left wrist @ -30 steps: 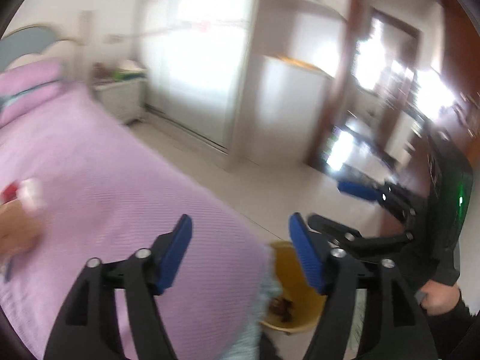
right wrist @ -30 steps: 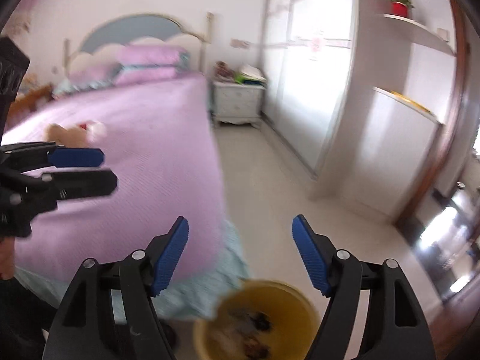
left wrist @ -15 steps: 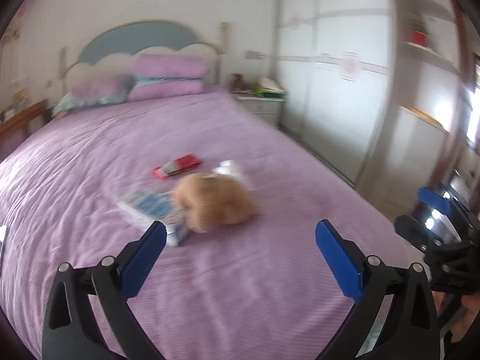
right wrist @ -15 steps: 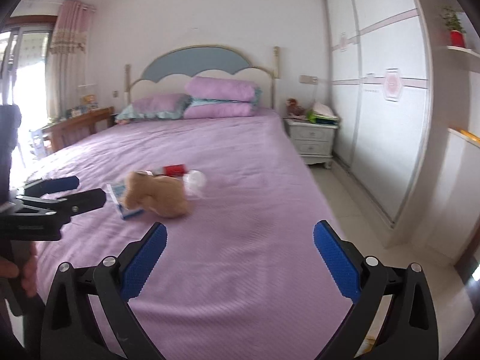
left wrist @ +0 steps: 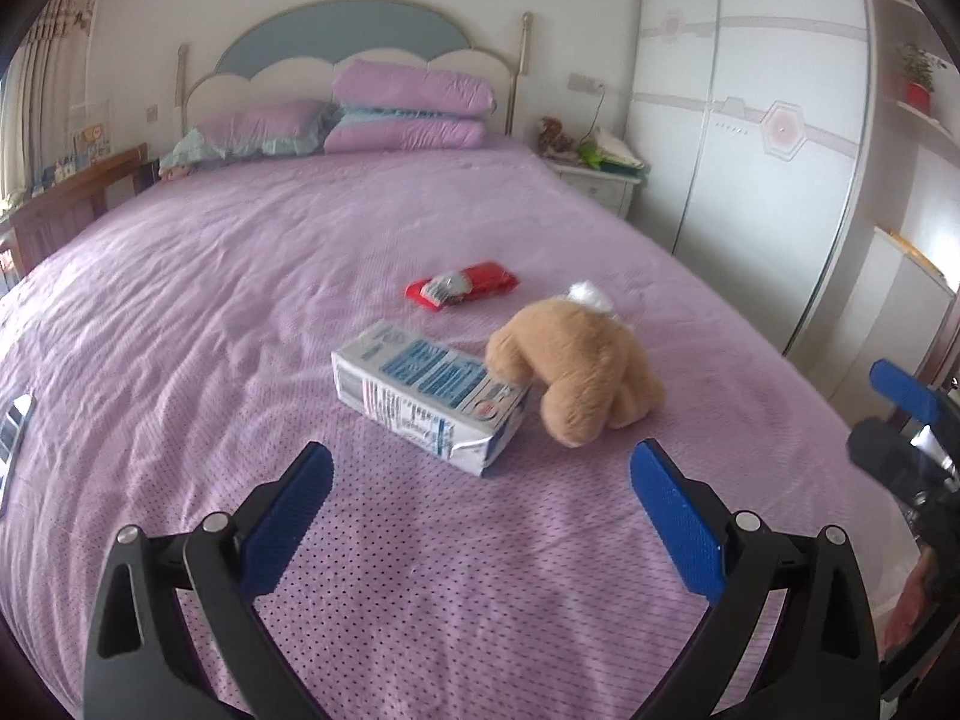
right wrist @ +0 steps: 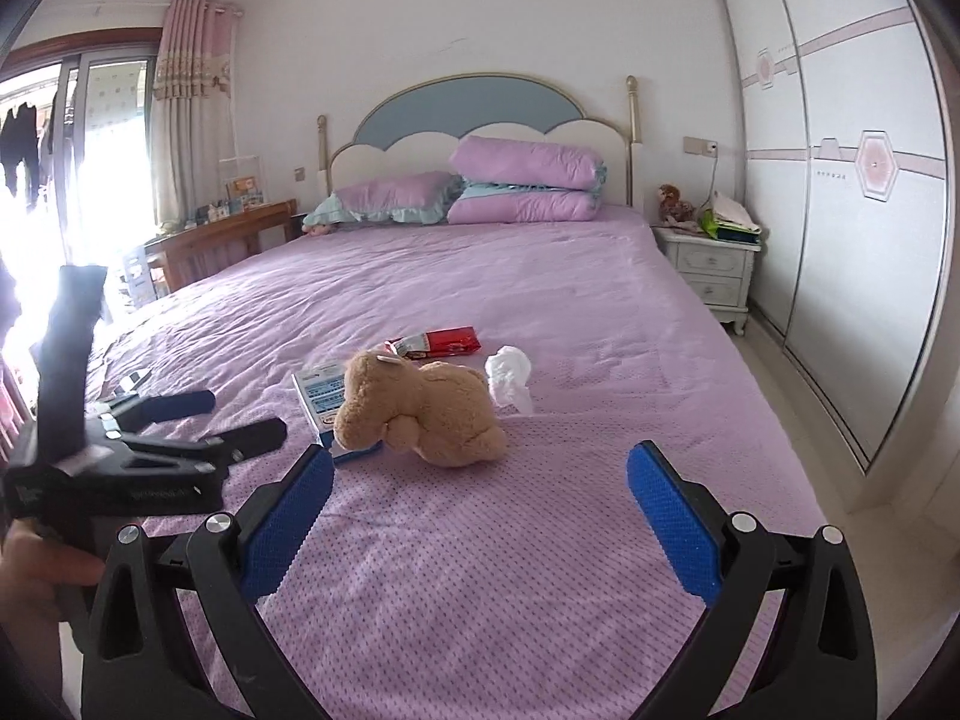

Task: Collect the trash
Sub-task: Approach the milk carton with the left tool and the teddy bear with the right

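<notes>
On the purple bed [left wrist: 240, 276] lie a white-and-blue carton [left wrist: 429, 399], a red wrapper [left wrist: 462, 288] and a crumpled white tissue [right wrist: 509, 375], around a tan plush toy [left wrist: 579, 375]. The carton [right wrist: 321, 396], wrapper [right wrist: 441, 342] and plush toy [right wrist: 423, 414] also show in the right wrist view. My left gripper [left wrist: 480, 504] is open and empty, just short of the carton. My right gripper [right wrist: 480, 504] is open and empty, short of the plush toy. The left gripper [right wrist: 198, 420] also shows at the left of the right wrist view.
Pillows [right wrist: 522, 180] lie against the headboard. A white nightstand [right wrist: 711, 267] stands right of the bed beside a wardrobe [right wrist: 852, 192]. A wooden desk [right wrist: 222, 234] stands at the left by the window. A dark flat object [left wrist: 12, 429] lies at the bed's left edge.
Both grippers swung from the yellow bin on the floor to face the bed and moved closer to the items. Both stayed open and empty.
</notes>
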